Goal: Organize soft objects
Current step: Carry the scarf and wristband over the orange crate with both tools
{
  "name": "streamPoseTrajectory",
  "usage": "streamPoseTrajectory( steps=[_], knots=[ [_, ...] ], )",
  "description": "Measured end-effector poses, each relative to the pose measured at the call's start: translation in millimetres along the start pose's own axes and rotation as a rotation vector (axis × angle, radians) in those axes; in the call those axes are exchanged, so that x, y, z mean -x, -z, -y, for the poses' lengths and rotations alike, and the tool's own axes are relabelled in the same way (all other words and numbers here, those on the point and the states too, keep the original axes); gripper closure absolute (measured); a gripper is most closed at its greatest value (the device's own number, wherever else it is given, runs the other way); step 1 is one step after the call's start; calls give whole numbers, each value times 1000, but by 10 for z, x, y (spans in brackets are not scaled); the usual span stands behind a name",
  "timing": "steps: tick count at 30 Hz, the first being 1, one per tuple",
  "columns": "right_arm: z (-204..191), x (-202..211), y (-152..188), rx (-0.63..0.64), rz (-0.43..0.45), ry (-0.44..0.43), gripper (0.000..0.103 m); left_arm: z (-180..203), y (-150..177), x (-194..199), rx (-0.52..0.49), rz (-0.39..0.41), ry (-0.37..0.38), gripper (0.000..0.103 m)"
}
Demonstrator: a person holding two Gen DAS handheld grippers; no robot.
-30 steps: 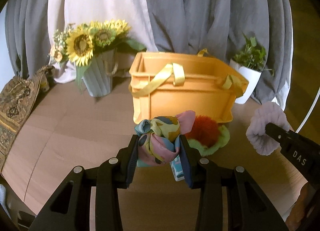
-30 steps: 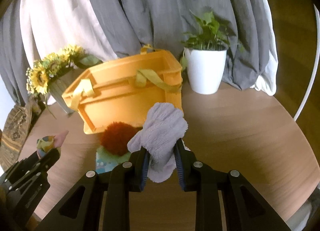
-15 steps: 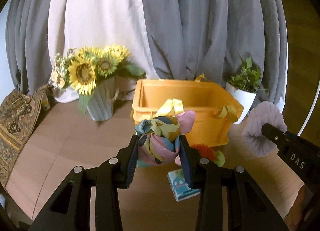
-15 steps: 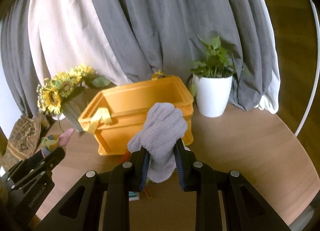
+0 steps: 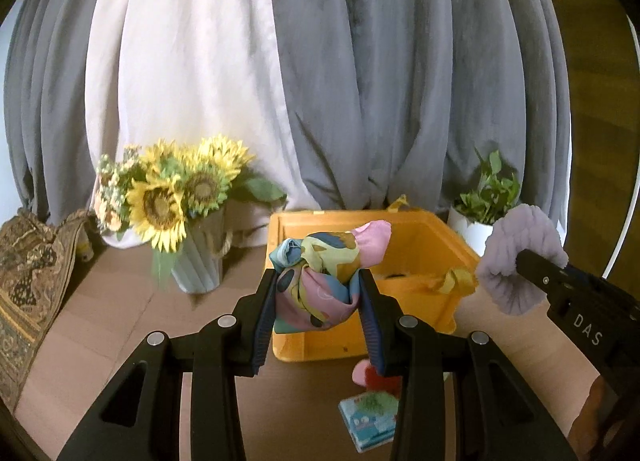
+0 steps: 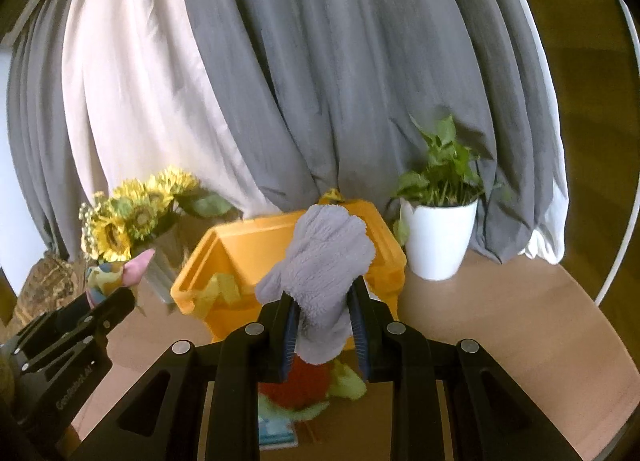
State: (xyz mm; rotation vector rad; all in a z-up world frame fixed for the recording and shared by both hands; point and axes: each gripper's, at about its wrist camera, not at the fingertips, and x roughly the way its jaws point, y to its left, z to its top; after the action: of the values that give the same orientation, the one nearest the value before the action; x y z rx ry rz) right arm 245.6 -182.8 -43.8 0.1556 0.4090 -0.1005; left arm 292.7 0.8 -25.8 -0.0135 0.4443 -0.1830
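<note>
while both soft things hang in the air and not yet in the orange bin (image 5: 404,253), the sorting looks partly done at best. the left hand-held gripper (image 5: 318,297) is clamped on a knotted scarf (image 5: 320,281), the right hand-held gripper (image 6: 322,317) pinched narrow on a fluffy grey mitt (image 6: 324,265); both sit in front of the bin's near rim. a red plush toy (image 6: 298,385) and a small booklet (image 5: 370,421) lie on the bench (image 6: 500,341). the bin's mouth is open, with the sunflowers (image 5: 168,197) left and potted plant (image 6: 438,221) right.
</note>
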Motion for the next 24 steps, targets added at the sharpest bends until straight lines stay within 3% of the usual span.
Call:
streamPoseTrajectory(
  steps=[11, 24],
  knots=[
    [-85, -207, -251, 12, 54, -13, 77, -9, -274, -222, -18, 47, 0, 65],
    [-50, -598, -503, 30, 61, -25, 77, 76, -515, -616, -42, 65, 6, 65]
  ],
)
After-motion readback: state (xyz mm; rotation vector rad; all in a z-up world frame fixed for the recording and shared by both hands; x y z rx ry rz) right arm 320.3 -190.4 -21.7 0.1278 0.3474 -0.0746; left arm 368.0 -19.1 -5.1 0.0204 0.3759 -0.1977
